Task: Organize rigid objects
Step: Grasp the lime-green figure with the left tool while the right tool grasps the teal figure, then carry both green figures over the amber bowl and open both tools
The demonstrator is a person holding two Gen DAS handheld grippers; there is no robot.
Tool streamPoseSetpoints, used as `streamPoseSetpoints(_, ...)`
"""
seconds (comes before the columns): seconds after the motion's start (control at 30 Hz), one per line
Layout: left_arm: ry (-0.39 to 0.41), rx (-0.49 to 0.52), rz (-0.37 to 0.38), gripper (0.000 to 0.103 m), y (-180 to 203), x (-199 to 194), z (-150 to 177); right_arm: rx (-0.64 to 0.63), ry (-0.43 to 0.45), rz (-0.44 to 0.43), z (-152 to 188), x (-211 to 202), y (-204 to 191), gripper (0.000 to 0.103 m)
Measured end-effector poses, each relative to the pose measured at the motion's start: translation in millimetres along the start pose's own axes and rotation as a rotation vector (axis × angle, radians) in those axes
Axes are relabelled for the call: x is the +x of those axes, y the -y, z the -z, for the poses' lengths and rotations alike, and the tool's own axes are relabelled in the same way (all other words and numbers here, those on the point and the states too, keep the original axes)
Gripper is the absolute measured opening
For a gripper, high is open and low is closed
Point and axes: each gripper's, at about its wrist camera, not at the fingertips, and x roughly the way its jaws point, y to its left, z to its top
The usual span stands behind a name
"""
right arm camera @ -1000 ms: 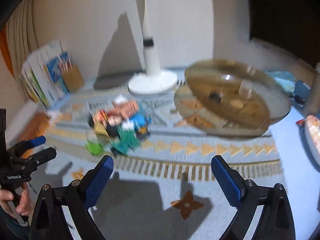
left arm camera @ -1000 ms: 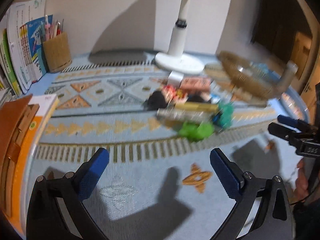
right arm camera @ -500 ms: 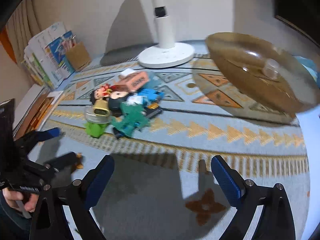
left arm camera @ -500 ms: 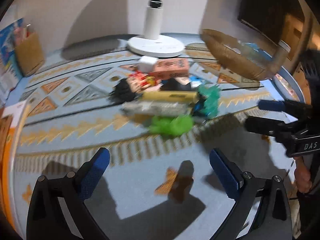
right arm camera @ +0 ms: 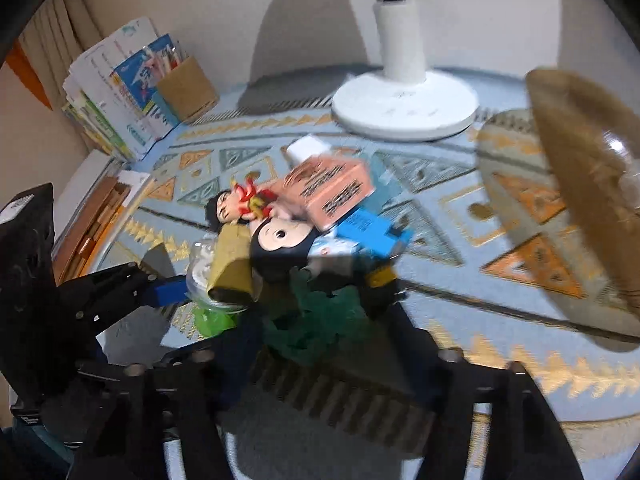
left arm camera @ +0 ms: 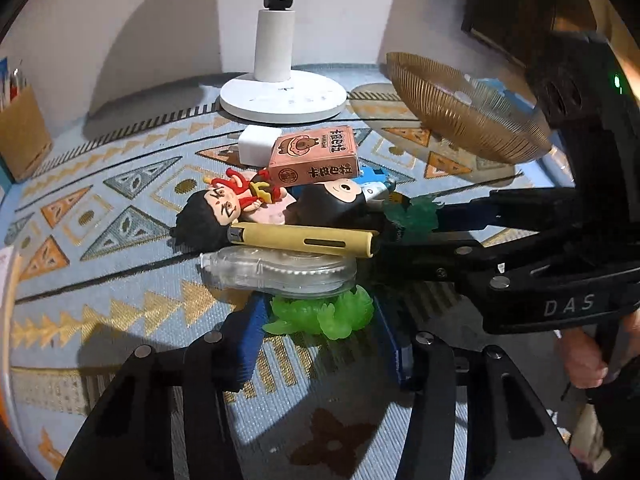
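Note:
A pile of small items lies on the patterned mat (left arm camera: 120, 200). At its near edge is a light green figure (left arm camera: 320, 316). My left gripper (left arm camera: 322, 334) is closing on it, with the blue pads against both its sides. A dark green figure (right arm camera: 316, 320) lies at the pile's right end. My right gripper (right arm camera: 316, 322) is closing around it, and its blurred fingers touch its flanks. In the left wrist view the right gripper (left arm camera: 424, 232) reaches in from the right. A yellow pen (left arm camera: 304, 240) rests on a clear tape dispenser (left arm camera: 280, 272).
Behind these lie a black-haired figurine (left arm camera: 224, 208), a pink box (left arm camera: 316, 152), a white cube (left arm camera: 258, 144) and a black round toy (left arm camera: 336, 200). A white lamp base (left arm camera: 282, 96) stands behind. A ribbed gold bowl (left arm camera: 460, 112) sits right, books (right arm camera: 116, 92) left.
Both grippers came forward and down to the pile. Their jaws went from wide open to narrow, the left around the light green figure and the right around the dark green one.

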Motion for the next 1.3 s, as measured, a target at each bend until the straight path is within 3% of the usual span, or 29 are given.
streamPoseSetpoints(0.13,0.03,-0.023,0.056,0.047,-2,-21,10,0.014,0.054,-0.028,9,-23,-2,0.056)
streamPoseSetpoints(0.27,0.046,0.013,0.074,0.047,7,-44,27,0.03,0.088,0.006,27,-59,-4,0.056)
streamPoseSetpoints(0.4,0.037,0.056,0.091,0.047,15,-57,47,0.017,0.017,0.13,54,-77,-5,0.057)
streamPoseSetpoints(0.5,0.027,0.052,0.088,0.047,17,-57,58,-0.042,-0.045,0.27,71,-71,-5,0.057)
streamPoseSetpoints(0.57,0.027,0.039,0.089,0.047,17,-56,61,-0.083,-0.083,0.316,81,-62,-5,0.057)
streamPoseSetpoints(0.63,0.03,0.039,0.078,0.047,17,-56,65,-0.127,-0.074,0.322,86,-59,-8,0.058)
streamPoseSetpoints(0.7,0.027,0.045,0.061,0.047,18,-54,68,-0.129,-0.052,0.314,91,-61,-7,0.073)
streamPoseSetpoints(0.77,0.02,0.023,0.062,0.048,14,-50,71,-0.085,-0.037,0.263,97,-67,0,0.08)
streamPoseSetpoints(0.97,0.033,0.026,0.05,0.048,16,-52,73,0.042,-0.013,0.182,124,-79,11,0.088)
streamPoseSetpoints(1.13,0.035,0.043,0.026,0.048,19,-52,74,0.089,0.033,0.245,118,-68,2,0.09)
streamPoseSetpoints(1.23,0.035,0.033,0.032,0.048,17,-52,73,0.115,0.062,0.306,106,-60,1,0.081)
streamPoseSetpoints(1.27,0.036,0.029,0.032,0.048,18,-52,73,0.095,0.071,0.339,103,-58,-2,0.06)
streamPoseSetpoints(1.3,0.04,0.019,0.032,0.048,17,-52,72,0.052,0.074,0.385,100,-54,-8,0.05)
